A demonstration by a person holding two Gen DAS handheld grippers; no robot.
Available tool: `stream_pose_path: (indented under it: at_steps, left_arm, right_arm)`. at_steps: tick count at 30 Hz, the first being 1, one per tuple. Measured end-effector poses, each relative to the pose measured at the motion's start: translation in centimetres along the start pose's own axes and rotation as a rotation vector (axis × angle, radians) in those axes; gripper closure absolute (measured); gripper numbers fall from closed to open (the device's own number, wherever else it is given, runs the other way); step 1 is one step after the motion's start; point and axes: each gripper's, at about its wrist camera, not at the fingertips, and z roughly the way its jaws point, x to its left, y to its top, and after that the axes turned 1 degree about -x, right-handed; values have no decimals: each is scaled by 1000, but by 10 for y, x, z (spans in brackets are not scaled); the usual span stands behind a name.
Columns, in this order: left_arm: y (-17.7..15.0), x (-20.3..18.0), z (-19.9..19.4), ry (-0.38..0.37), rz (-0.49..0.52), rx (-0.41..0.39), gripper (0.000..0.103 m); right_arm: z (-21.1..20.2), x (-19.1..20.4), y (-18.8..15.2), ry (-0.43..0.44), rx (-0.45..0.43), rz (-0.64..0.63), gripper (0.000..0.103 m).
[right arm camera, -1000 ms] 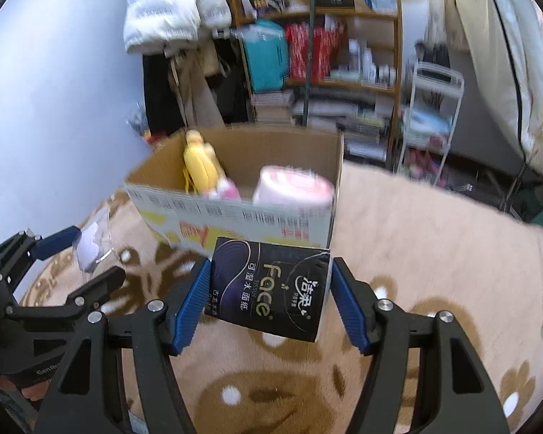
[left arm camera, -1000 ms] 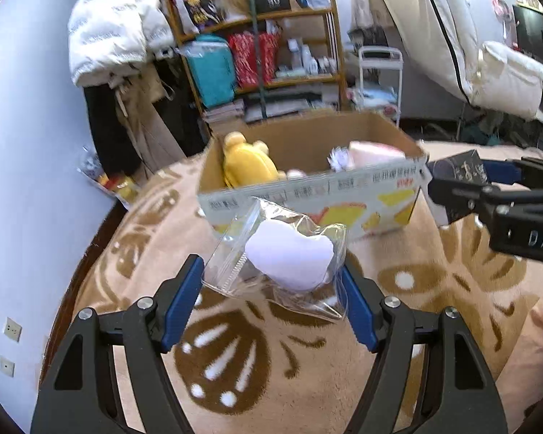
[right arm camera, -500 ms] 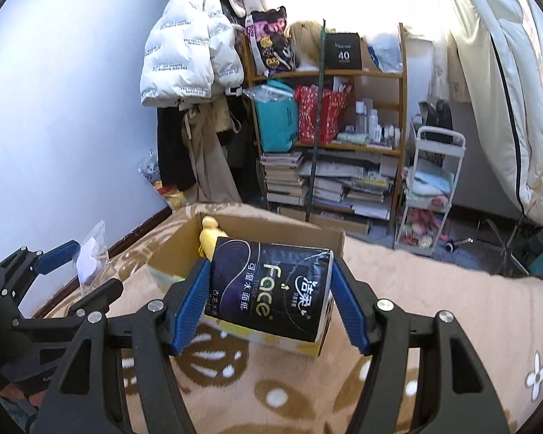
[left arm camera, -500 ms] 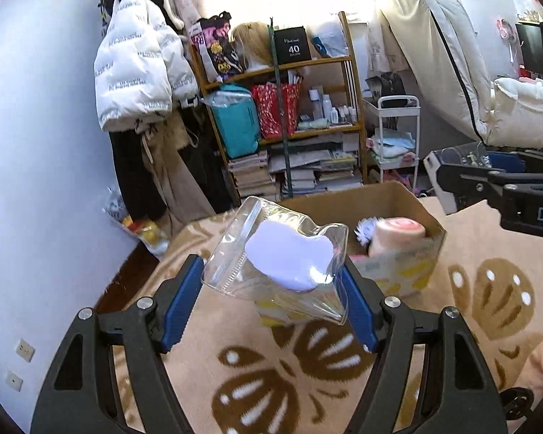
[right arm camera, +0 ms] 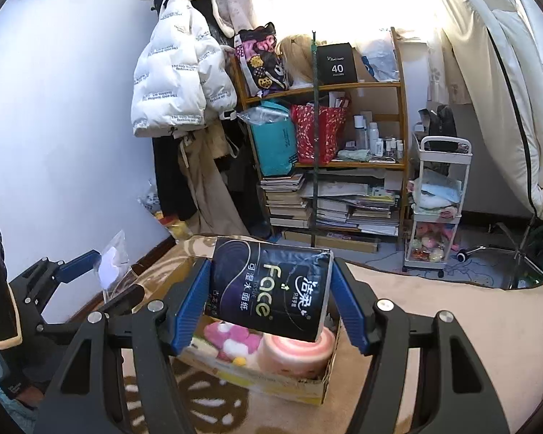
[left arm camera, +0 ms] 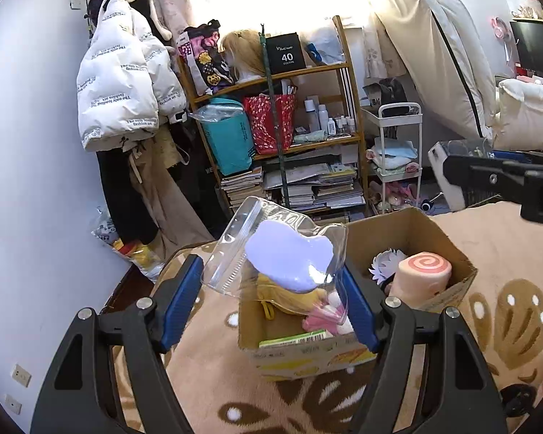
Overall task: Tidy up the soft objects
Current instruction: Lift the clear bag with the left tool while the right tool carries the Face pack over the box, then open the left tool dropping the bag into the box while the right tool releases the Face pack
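Note:
My left gripper (left arm camera: 271,289) is shut on a clear zip bag holding a lilac soft pad (left arm camera: 289,258), raised above the near left part of an open cardboard box (left arm camera: 434,231). My right gripper (right arm camera: 271,296) is shut on a black tissue pack (right arm camera: 271,289), held above the same box (right arm camera: 307,385). Inside the box lie a yellow plush (left arm camera: 289,298), a pink plush (right arm camera: 231,338), a pink swirl roll cushion (left arm camera: 423,276) and a white fluffy item (left arm camera: 385,262). The left gripper and its bag also show at the left of the right wrist view (right arm camera: 108,264).
The box sits on a beige patterned rug (left arm camera: 506,318). Behind it stand a cluttered wooden shelf (left arm camera: 300,137), a white trolley (right arm camera: 440,209), hanging coats (left arm camera: 126,83) on the blue wall and a white mattress (left arm camera: 441,54) at the right.
Both grippers have risen and moved forward over the box with their loads. The box now appears lower in both views, with its inside showing.

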Motion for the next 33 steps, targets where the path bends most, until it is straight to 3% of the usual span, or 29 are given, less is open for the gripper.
stream_pose_path:
  at_steps: [11, 21, 24, 33]
  left_arm:
    - [-16, -5, 46, -52, -54, 72, 26]
    - [-23, 9, 50, -73, -129, 53, 7]
    - [-26, 11, 47, -65, -129, 55, 7]
    - [-30, 27, 23, -16, -173, 58, 2]
  right_arm:
    - [54, -1, -22, 22, 102, 3, 33]
    - [76, -5, -33, 39, 154, 27, 31]
    - [76, -5, -33, 38, 153, 36, 19]
    - [55, -11, -28, 0, 129, 38, 11]
